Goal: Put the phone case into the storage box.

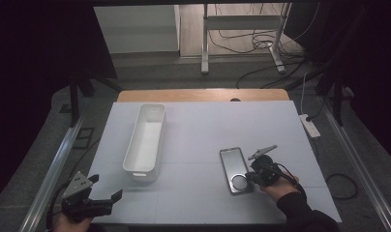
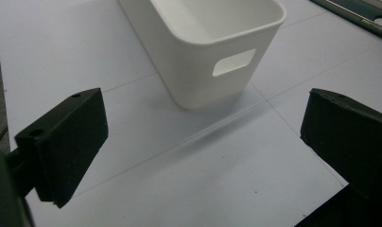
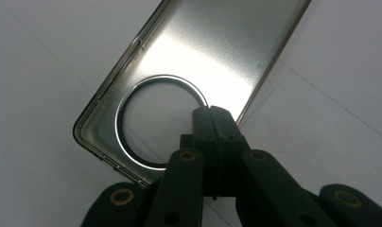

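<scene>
A shiny metal phone-shaped case with a round ring near its close end lies flat on the white mat, right of centre. My right gripper is shut, its tips at the case's near right corner. In the right gripper view the jaws press together just over the case beside the ring; I see nothing between them. A long white bin stands empty left of centre. My left gripper is open and empty at the front left, facing the bin's near end wall from a short way off.
The white mat covers a wooden table. A power strip lies off the mat's right edge. A metal stand and loose cables sit on the floor behind. Rails run along both sides of the table.
</scene>
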`<action>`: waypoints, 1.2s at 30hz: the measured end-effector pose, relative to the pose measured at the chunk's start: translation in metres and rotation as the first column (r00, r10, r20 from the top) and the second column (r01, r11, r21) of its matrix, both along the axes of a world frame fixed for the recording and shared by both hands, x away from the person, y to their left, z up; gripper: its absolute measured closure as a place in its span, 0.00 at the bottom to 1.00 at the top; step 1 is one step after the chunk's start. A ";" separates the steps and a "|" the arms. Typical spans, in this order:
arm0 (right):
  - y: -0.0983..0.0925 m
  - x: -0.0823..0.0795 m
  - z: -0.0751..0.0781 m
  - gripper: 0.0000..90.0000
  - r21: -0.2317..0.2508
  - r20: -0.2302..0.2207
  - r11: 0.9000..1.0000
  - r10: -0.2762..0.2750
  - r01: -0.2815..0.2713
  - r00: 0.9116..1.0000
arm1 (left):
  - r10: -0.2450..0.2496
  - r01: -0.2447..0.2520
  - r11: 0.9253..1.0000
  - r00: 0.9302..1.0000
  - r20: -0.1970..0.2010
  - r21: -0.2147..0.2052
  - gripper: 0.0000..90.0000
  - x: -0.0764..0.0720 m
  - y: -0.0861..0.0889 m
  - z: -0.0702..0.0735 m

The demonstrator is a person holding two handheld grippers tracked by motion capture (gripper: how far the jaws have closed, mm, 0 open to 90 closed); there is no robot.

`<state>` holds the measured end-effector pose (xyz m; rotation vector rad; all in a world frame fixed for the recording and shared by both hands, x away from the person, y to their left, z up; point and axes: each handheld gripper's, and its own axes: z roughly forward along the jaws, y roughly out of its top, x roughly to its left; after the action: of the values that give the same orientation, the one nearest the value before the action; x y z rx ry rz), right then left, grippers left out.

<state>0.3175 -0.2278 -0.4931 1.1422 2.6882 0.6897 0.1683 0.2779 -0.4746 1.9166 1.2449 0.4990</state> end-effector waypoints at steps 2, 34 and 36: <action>0.001 0.000 0.000 1.00 -0.001 -0.002 1.000 0.001 -0.001 1.000 | 0.000 0.000 1.000 1.000 -0.001 -0.001 0.03 0.000 0.000 0.000; -0.011 0.027 -0.002 1.00 -0.050 0.060 0.998 -0.041 0.044 0.997 | 0.002 -0.002 1.000 1.000 -0.007 0.001 0.03 0.001 0.000 0.000; -0.012 0.030 -0.002 1.00 -0.050 0.065 0.998 -0.046 0.049 0.997 | 0.002 -0.002 1.000 1.000 -0.007 0.000 0.03 0.001 0.000 0.000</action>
<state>0.3470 -0.2395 -0.4956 1.1478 2.6015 0.6347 0.1692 0.2778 -0.4748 1.9188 1.2510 0.4938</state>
